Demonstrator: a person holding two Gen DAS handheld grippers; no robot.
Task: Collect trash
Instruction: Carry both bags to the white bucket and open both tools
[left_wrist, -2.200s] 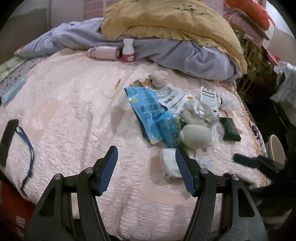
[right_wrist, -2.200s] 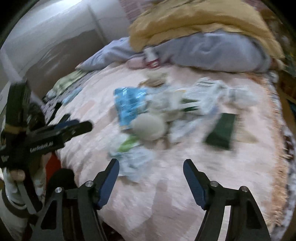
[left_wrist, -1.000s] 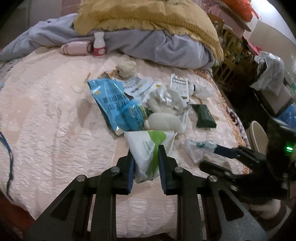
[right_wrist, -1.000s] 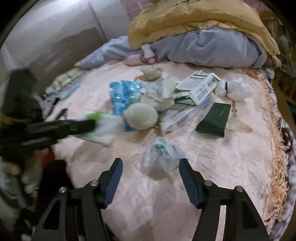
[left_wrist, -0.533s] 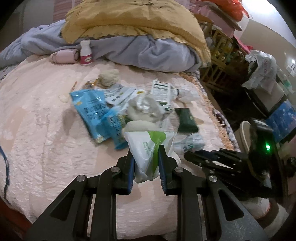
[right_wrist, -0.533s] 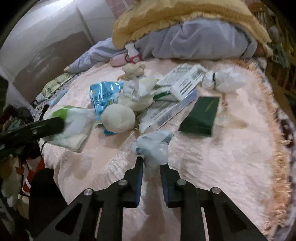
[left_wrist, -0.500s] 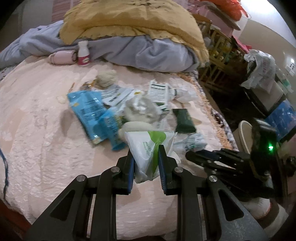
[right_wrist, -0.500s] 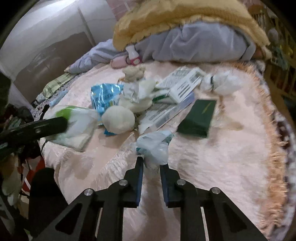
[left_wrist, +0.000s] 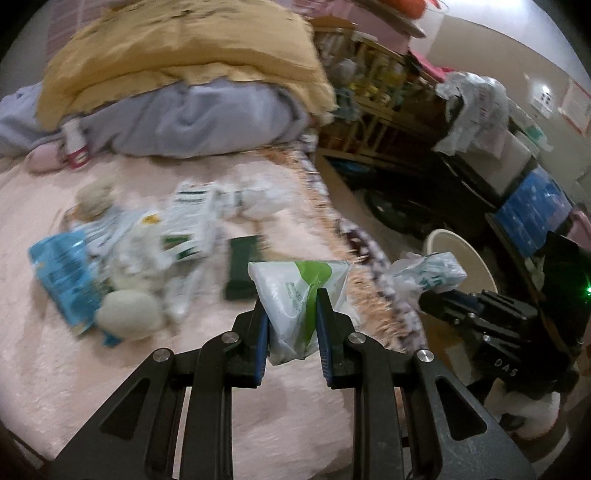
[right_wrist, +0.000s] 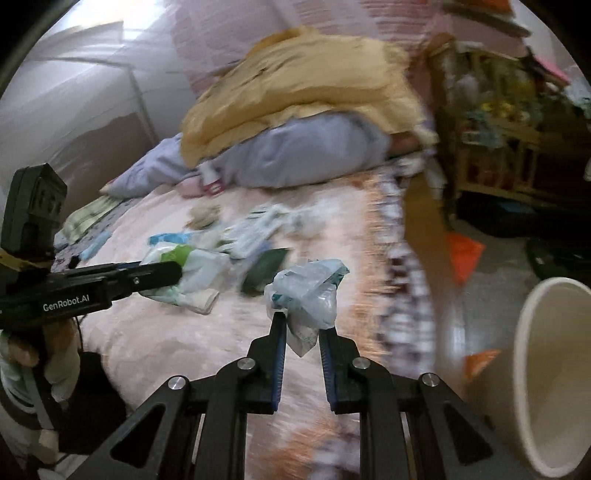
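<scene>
My left gripper (left_wrist: 290, 299) is shut on a white and green plastic packet (left_wrist: 301, 291), held above the pink bedspread (left_wrist: 110, 369). My right gripper (right_wrist: 301, 321) is shut on a crumpled clear plastic bag (right_wrist: 308, 291) with teal print; the same bag (left_wrist: 428, 275) shows at the right of the left wrist view, out past the bed's fringed edge. A cream bin (right_wrist: 554, 369) stands on the floor at the right, its rim (left_wrist: 458, 251) behind the bag. More trash lies on the bed: a blue packet (left_wrist: 59, 273), a pale round wad (left_wrist: 129, 314), a dark green pouch (left_wrist: 242, 269), paper boxes (left_wrist: 192, 218).
A yellow and lavender pile of bedding (left_wrist: 177, 85) fills the back of the bed, with a small white bottle (left_wrist: 75, 142) in front of it. Wooden shelves (left_wrist: 376, 96) and dark clutter (left_wrist: 461, 173) stand beyond the bed's right edge. A gloved hand (right_wrist: 55, 369) holds the left gripper.
The right gripper closed on the clear plastic bag and lifted it off the bed. Both grippers then swung right toward the bed's edge and the bin, each carrying its piece of trash.
</scene>
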